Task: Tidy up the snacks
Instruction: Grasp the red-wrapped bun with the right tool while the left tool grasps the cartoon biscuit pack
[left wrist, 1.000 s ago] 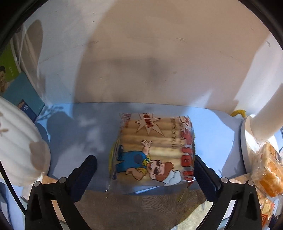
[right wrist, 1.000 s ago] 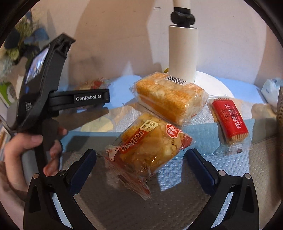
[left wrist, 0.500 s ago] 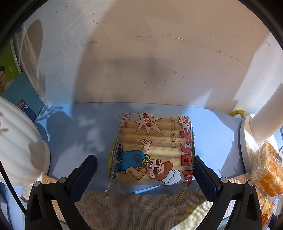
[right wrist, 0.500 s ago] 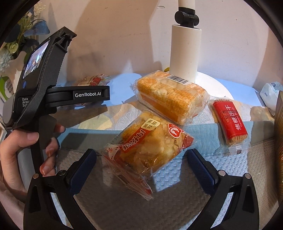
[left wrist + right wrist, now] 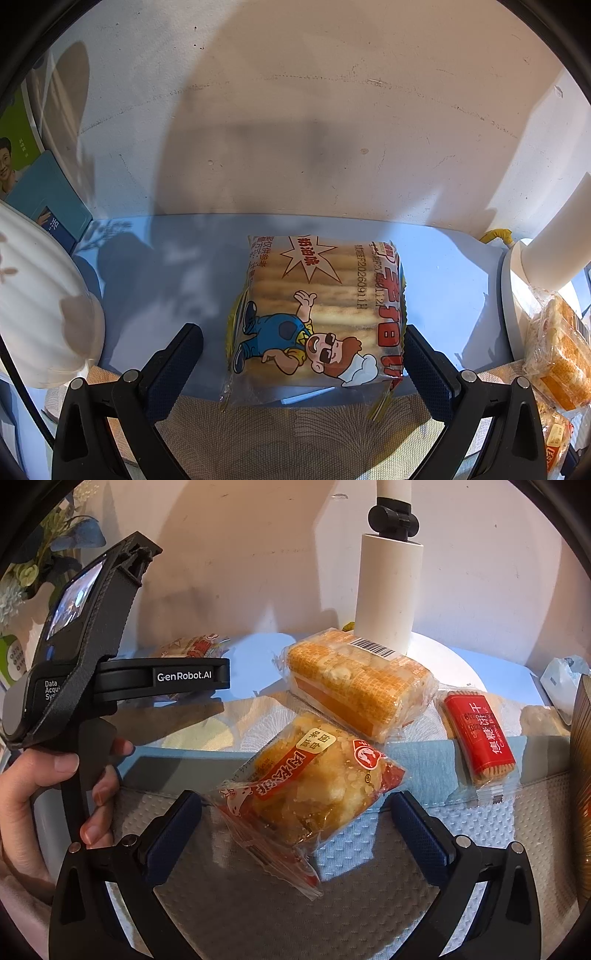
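Beside the white lamp base, the biscuit pack lies between the left tool's wide-open, empty fingers; the right tool, likewise spread, straddles the pastry packet. Closing seems next.

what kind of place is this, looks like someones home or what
Probably a home, on a table or desk against a plain wall: wrapped snacks such as a biscuit pack and a bun on cloth mats, a white lamp, and flowers.
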A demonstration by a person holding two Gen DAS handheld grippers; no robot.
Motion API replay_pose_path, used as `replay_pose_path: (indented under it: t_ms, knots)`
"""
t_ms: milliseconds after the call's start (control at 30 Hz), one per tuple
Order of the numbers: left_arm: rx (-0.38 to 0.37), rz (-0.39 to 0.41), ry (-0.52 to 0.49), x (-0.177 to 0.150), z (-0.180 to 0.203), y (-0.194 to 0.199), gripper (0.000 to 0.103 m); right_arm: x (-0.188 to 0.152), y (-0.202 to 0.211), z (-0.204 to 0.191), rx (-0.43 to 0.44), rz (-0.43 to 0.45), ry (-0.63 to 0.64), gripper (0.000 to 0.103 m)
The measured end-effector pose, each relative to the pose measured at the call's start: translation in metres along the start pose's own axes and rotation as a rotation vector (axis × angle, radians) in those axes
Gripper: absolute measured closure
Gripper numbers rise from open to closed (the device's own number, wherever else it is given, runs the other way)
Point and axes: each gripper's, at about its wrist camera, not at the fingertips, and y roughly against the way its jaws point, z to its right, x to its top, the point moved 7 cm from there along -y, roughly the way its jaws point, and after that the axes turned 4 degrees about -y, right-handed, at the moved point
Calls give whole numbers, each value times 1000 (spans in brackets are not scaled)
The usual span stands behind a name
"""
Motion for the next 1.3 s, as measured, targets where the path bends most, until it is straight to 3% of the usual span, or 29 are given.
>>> replay_pose_path:
  t_ms: [533,567,600,633,700,1100,1300]
  knots:
    - [-66,35,54,1,-16,5,0,1,5,1,35,22,-8,0]
    - [-76,45,47,5,-15,9,8,1,6,-1,45,25,0,4]
    - [-75,56,42,5,-14,11,25,0,8,-4,50,32,10,9]
    - [-83,68,32,8,-13,12,32,1,11,-5,42,47,21,23]
    - [-101,75,19,9,-11,13,37,1,13,-10,60,57,40,26]
    - [-117,82,35,14,-17,10,39,4,15,-9,185,63,9,34]
    - [-129,94,41,10,-15,14,39,6,21,-1,300,83,-68,34]
